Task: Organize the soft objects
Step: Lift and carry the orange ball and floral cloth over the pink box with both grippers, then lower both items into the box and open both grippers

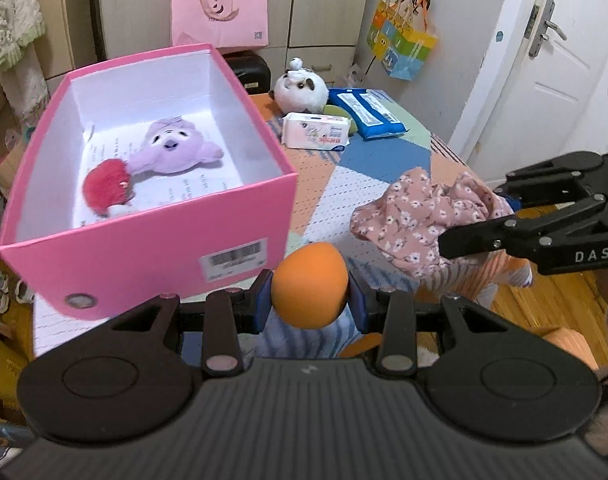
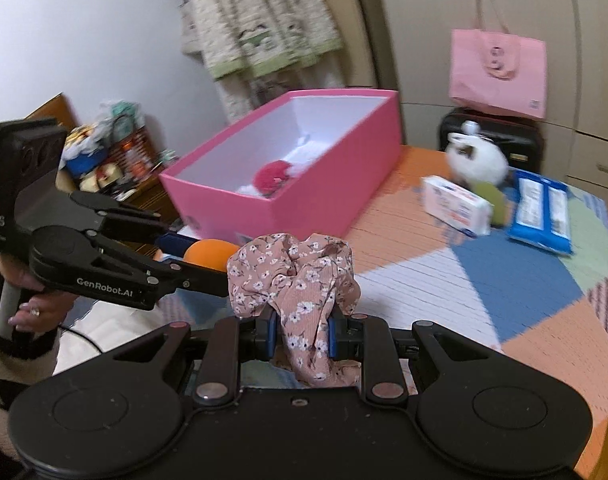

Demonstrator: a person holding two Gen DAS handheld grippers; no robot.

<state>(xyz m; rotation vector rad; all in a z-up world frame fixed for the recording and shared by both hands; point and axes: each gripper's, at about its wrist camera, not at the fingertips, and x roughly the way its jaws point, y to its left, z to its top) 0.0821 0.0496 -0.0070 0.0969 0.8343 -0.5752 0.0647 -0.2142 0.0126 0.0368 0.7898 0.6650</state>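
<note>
My left gripper [image 1: 309, 300] is shut on an orange egg-shaped sponge [image 1: 309, 284], held just in front of the pink box [image 1: 152, 248]. The box holds a purple plush [image 1: 174, 148] and a red fluffy ball [image 1: 106, 186]. My right gripper [image 2: 302, 330] is shut on a pink floral cloth [image 2: 292, 276], held above the patchwork tablecloth [image 2: 423, 276]. The cloth also shows in the left wrist view [image 1: 419, 216], with the right gripper behind it at the right. The sponge [image 2: 208, 254] and pink box [image 2: 343, 184] show in the right wrist view.
A white panda plush [image 1: 300, 90], a white tissue pack [image 1: 315, 130] and a blue wipes pack [image 1: 365, 112] lie at the table's far side. A pink paper bag [image 1: 220, 12] stands behind on a black case. A white door [image 1: 543, 60] is at the right.
</note>
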